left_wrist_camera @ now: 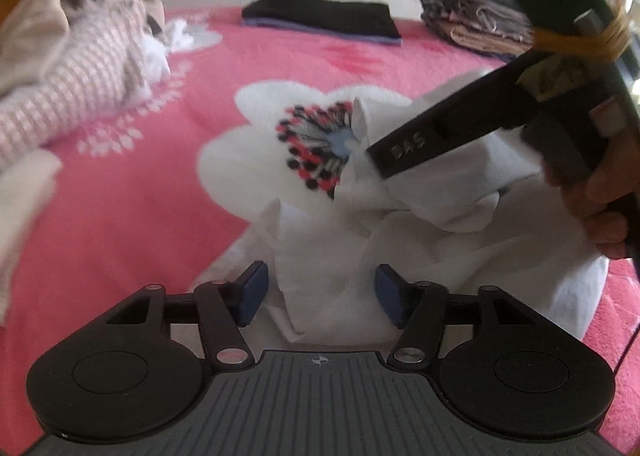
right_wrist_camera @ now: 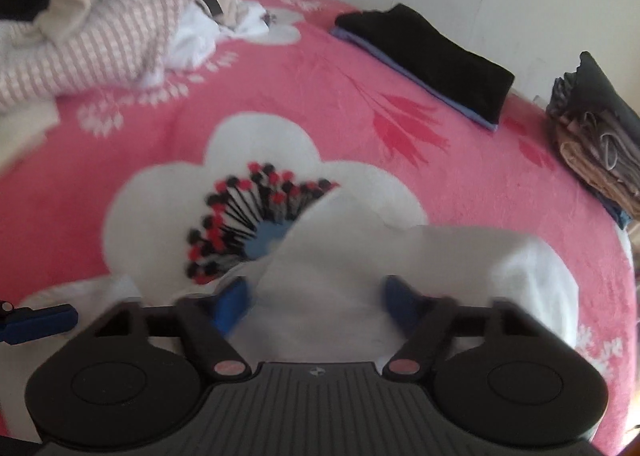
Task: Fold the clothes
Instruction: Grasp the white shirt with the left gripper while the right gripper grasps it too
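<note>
Both claws wide open w/ crumpled, soft white garment bunched between pads; fleecy pink floral blanket underneath.

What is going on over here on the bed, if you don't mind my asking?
A person is working on a crumpled white garment on a pink flowered blanket, one gripper in each hand. Both the left gripper and right gripper are open, with white cloth bunched between their fingers. Unfolded clothes sit at the far left; a black folded stack and a grey-brown one sit behind.

Pink blanket mid-bed lies bare — clothes heap left.
</note>
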Motion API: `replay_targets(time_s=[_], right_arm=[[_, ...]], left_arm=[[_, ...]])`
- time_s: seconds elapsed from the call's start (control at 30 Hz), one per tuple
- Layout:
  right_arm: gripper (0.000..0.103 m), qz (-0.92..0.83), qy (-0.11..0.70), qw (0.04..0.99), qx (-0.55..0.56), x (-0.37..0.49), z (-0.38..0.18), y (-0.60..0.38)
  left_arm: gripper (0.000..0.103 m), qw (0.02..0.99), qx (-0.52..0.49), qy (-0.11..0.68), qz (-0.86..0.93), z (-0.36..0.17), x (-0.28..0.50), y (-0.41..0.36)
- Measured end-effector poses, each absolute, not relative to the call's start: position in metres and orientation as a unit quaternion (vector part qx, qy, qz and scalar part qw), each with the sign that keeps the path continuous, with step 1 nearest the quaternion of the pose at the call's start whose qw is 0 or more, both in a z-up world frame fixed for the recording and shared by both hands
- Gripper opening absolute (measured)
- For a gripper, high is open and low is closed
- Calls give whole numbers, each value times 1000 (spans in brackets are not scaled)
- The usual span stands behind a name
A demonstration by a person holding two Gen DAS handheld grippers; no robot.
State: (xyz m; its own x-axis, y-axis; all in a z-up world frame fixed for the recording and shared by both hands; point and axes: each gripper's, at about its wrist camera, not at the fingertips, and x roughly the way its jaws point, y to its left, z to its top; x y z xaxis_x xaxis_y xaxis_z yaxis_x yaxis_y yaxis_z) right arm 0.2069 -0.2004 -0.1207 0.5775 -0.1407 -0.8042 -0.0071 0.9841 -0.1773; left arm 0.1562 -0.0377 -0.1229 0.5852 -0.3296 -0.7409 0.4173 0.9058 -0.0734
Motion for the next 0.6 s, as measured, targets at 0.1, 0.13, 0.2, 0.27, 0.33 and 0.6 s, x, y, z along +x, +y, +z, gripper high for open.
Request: replay_targets(time_s=[0.1, 0.13, 0.2, 0.27, 0.33, 0.6], right_arm=[[46, -40, 458, 885, -72, 204, -119, -210], [38, -40, 457, 886, -68, 203, -118, -213], [22, -42, 451, 890, -55, 198, -112, -220], [12, -48, 441, 895, -45, 192, -103, -226], [8, -55, 427, 902, -37, 184, -93, -232], [4, -74, 327, 942, 17, 131, -20, -252]], left_arm=[[28, 894, 48, 396, -202, -123, 156, -38], [21, 898, 42, 394, -193, -123, 156, -37], [6, 902, 28, 390, -184, -122, 156, -33], [3, 904, 20, 386, -184, -120, 155, -30], [1, 908, 17, 378, -180, -117, 150, -27], [0, 936, -11, 317, -154, -73, 124, -4]])
